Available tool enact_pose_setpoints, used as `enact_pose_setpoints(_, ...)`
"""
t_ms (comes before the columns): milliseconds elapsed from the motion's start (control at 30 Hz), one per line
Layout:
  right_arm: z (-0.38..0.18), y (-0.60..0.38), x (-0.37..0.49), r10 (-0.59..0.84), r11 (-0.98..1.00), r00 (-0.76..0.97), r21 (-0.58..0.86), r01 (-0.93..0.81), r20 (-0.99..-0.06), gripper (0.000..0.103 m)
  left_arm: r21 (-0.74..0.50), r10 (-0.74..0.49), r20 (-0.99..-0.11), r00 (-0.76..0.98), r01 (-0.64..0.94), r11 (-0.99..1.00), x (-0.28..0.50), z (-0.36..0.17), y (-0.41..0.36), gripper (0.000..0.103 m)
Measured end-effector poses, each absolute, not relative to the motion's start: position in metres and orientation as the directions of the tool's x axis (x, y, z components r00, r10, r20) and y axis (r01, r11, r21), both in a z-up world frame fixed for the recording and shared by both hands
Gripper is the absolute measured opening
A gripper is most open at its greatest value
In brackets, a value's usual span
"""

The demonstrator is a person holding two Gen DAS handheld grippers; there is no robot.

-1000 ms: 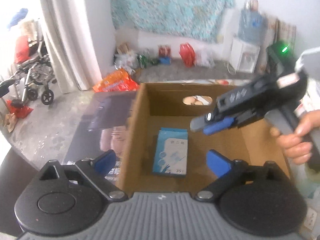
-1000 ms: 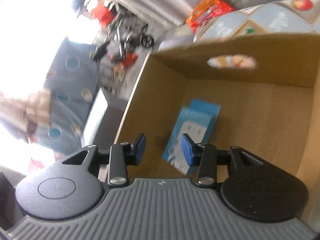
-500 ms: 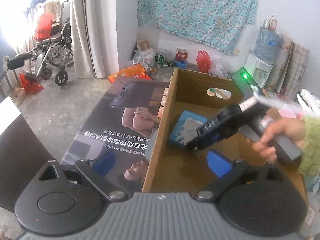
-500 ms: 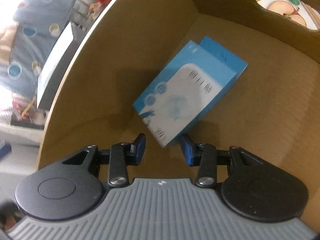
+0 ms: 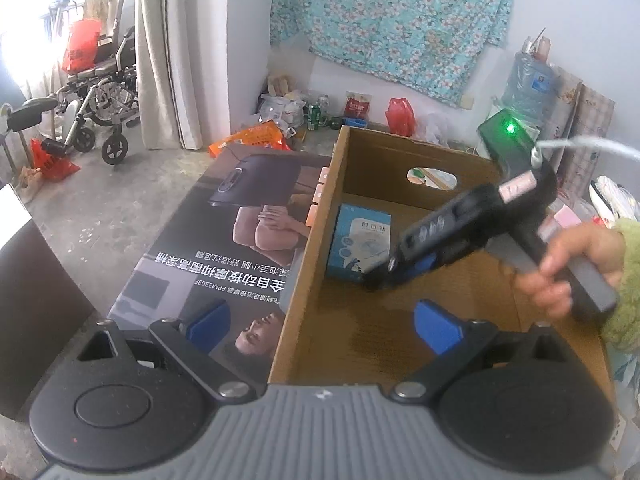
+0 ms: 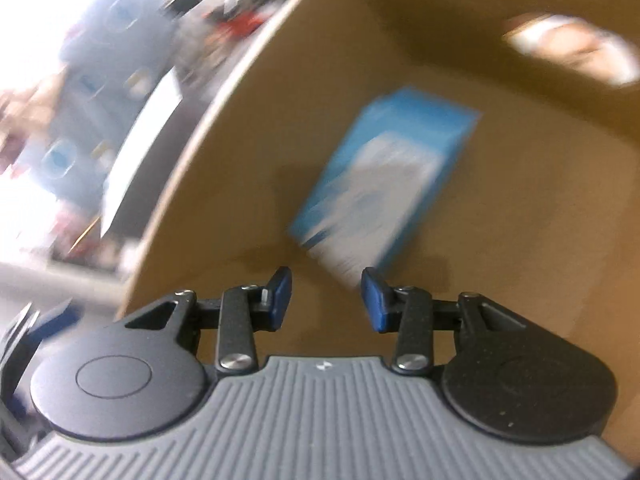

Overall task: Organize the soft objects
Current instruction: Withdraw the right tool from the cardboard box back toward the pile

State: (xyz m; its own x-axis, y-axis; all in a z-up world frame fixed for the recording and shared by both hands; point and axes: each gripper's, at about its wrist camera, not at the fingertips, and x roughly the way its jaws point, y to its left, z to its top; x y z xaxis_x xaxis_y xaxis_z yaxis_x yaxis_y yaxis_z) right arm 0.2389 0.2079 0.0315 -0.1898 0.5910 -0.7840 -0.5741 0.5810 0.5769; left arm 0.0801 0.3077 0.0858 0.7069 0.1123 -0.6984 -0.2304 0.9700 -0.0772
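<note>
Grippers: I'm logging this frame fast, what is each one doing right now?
Left gripper: open, nothing between its pads.
Right gripper: open, empty, inside the cardboard box next to the blue pack.

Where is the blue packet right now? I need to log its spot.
The blue packet lies on the cardboard box floor against its left wall, just ahead of the right hand-held gripper.
</note>
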Motion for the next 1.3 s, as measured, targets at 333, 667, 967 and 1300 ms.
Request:
enact_pose_setpoints(333,0.017,0.219,0.264,0.588,0.652,-0.051,0.51,-0.56,-0.807,0.036,-0.101,0.101,-0.711,0.696,-0.243,0.965,0.077,0.081,0.307,0.099)
enact_pose_setpoints(667,0.045,0.171,0.255,0.708,0.597,-0.064,0.644,-0.478,-0.704,0.036,-0.102,0.059,-0.681,0.73,-0.174,0.979,0.064,0.087,0.281,0.099)
enact_pose_setpoints(967,0.157,0.041,0.201,0.848,0.482,0.075,0.704,-0.522,-0.525,0.045,-0.078,-0.061,-0.662,0.747,0.012,0.997,0.06,0.091,0.217,0.1)
enact_pose_setpoints(1300,0.175,-0.183,0.139,0.728,0.685,0.41,0.61,-0.399,-0.549,0.054,-0.102,-0.262,-0.704,0.66,0.271,0.957,0.058,0.051,0.13,0.1)
